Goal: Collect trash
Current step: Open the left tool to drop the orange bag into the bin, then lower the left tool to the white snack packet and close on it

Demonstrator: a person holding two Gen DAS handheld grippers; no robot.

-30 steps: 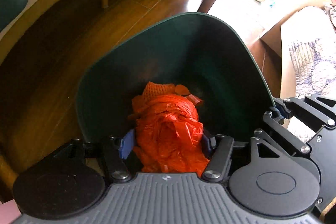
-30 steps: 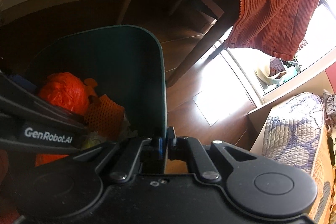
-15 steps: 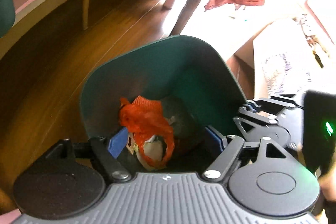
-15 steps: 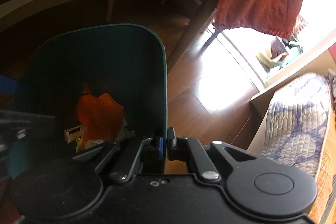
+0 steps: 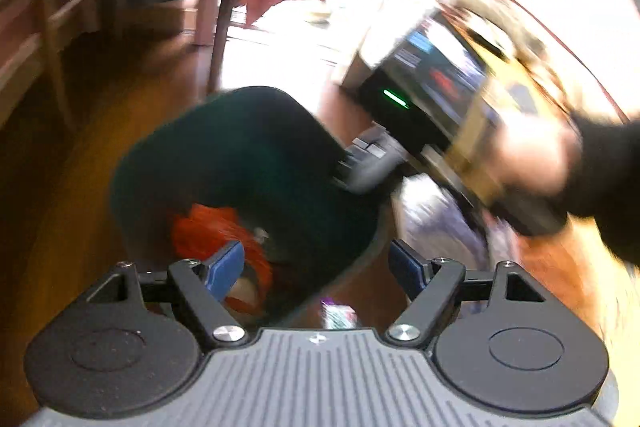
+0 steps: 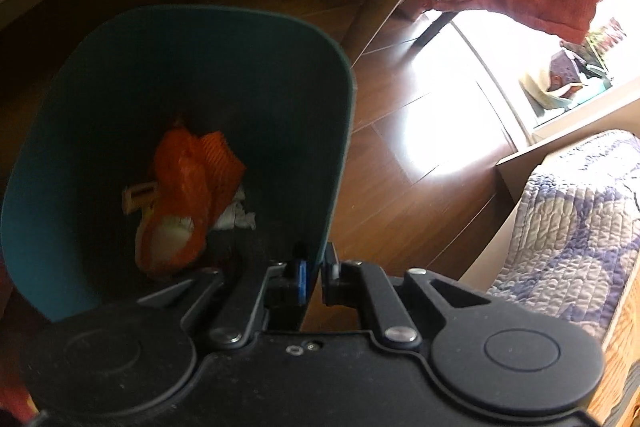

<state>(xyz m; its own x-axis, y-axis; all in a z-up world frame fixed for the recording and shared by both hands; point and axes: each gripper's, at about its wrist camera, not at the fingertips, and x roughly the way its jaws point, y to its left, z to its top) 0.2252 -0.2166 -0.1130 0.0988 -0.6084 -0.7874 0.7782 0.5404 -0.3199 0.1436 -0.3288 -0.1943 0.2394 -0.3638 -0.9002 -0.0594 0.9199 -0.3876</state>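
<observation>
Now the orange plastic bag (image 6: 180,187) that sat between the left tongs (image 5: 316,269) lies at the bottom of the green trash bin (image 6: 100,99). Those tongs, tilted downward above the bin, have just been opening and hold nothing. Right tongs (image 6: 316,277) are clamped on the bin's rim.

A dark green plastic bin (image 6: 100,99) stands upright on the wooden floor, open-topped, with a rounded rectangular rim and smooth walls. At the bottom of the bin lies a crumpled orange plastic bag (image 6: 180,187), slumped against orange mesh netting (image 6: 222,163) just behind it. A small cream plastic piece (image 6: 138,195) lies touching the bag's left edge, and crumpled white paper (image 6: 236,217) lies at its right.
</observation>
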